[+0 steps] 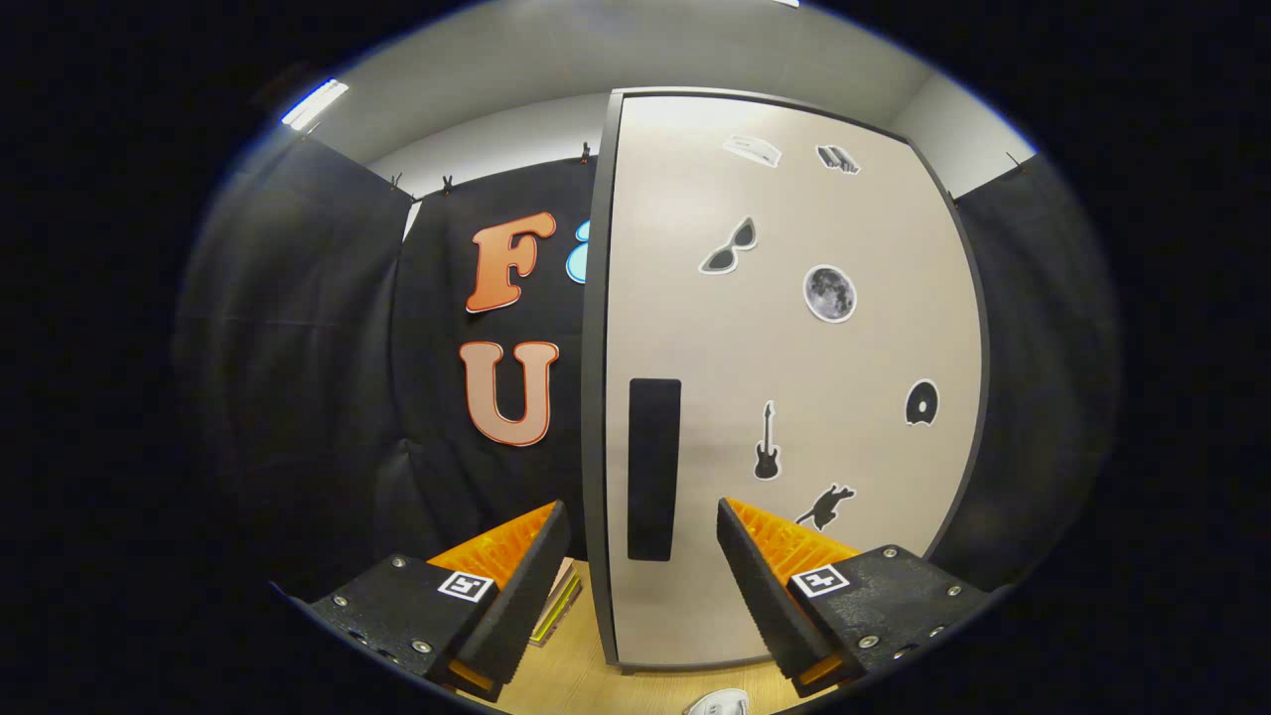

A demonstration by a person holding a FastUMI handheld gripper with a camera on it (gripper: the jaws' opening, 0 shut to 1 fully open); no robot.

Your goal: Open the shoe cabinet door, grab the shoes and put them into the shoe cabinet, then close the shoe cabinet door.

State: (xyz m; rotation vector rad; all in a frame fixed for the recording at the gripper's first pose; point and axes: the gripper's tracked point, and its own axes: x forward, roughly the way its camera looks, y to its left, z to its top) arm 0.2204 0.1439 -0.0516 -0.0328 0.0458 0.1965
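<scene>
- The shoe cabinet [794, 377] stands upright straight ahead of me on the wooden tabletop [566, 675], its pale door [854, 477] flat against the dark frame, so the opening step is not yet done.
- The dark vertical handle [654, 469] sits near the door's left edge, just ahead of my claw [643, 541] and lined up with the gap between the fingers.
- My claw is spread wide and grips nothing; one finger sits to each side of the handle, neither touching it as far as I can tell.
- To do this well, I judge I should ease straight forward until the handle lies between the fingers, pinch it squarely, then pull in an arc about the far hinge side, not straight back.
- A white shoe [717, 703] peeks in low, just below the cabinet's foot, near my right finger.
- The stickers [829, 294] on the door are pictures: sunglasses, a moon, a guitar, an animal. I read no brand or writing on them.
</scene>
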